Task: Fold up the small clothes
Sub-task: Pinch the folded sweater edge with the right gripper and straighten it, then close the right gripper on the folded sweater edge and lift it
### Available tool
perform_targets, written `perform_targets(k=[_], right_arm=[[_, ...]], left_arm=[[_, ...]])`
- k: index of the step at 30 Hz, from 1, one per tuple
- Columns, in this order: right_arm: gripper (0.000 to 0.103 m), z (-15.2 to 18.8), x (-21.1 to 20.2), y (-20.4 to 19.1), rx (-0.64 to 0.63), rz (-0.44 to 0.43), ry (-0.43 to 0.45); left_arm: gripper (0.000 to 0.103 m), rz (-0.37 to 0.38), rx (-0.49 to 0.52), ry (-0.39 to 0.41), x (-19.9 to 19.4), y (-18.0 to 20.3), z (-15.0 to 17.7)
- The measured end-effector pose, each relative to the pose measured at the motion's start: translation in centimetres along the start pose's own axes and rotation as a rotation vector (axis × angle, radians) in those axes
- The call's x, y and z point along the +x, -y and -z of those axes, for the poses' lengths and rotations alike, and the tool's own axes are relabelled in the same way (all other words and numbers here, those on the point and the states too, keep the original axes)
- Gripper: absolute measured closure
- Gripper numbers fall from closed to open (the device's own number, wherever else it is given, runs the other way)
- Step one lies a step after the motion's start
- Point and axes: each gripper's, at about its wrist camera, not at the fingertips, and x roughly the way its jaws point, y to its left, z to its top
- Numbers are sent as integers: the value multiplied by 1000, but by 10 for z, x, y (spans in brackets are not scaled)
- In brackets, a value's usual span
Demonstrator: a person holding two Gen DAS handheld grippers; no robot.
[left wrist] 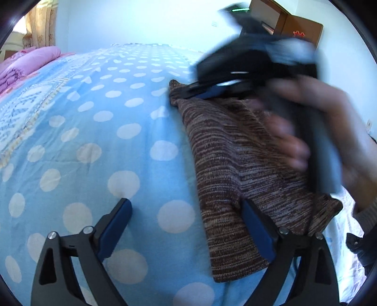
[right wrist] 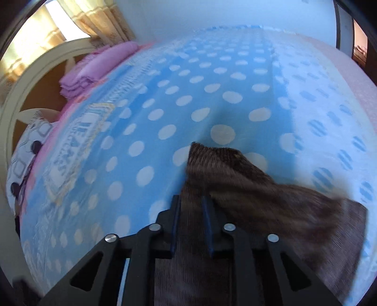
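A small brown striped knit garment [left wrist: 231,169] lies on the blue polka-dot bedspread [left wrist: 113,131]. My left gripper [left wrist: 186,207] is open just above the bedspread, its right finger [left wrist: 256,233] over the garment's near edge. My right gripper [right wrist: 191,207] is shut on the garment [right wrist: 247,188] and holds its end up off the bed; it also shows blurred in the left wrist view [left wrist: 188,93], held by a hand at the garment's far end.
Folded pink bedding [right wrist: 94,68] lies at the head of the bed by a cream headboard [right wrist: 21,94]. A curtain [right wrist: 99,21] hangs behind it. A wooden door [left wrist: 294,26] stands at the far right. The bed's right edge [right wrist: 367,98] is near.
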Motion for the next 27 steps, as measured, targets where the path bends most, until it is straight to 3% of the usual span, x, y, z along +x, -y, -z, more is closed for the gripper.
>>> perform_targets(k=[3,6,9,12,15,16,22,27], right_arm=[[75,35,-60,20,15,-40,68],[75,83,-117,38,16,23,143],[75,133,-146,45,38,5,165],[75,172,-148,44,32,2,146],[78,205,-116,51,29,67,18],[78,212,-119,53,29,54,78],[77,206,-127,61,46,-7,90],[71,171,-155,80,79,-25,250]], left_arm=[[6,7,-5,-1,0,-3,-1],[6,1,-4,-2,-2,-6,0],[3,-26,-7,-5,-1,-3,1],[0,-64,-25,0,-3,-1,4],[0,-60,-34,-4,-1,-4,5],[0,-57,-29,-5,-1,-3,5],[0,-62,-54,37,-13,-7,2],[0,-78,-21,27,-5,3,-13]])
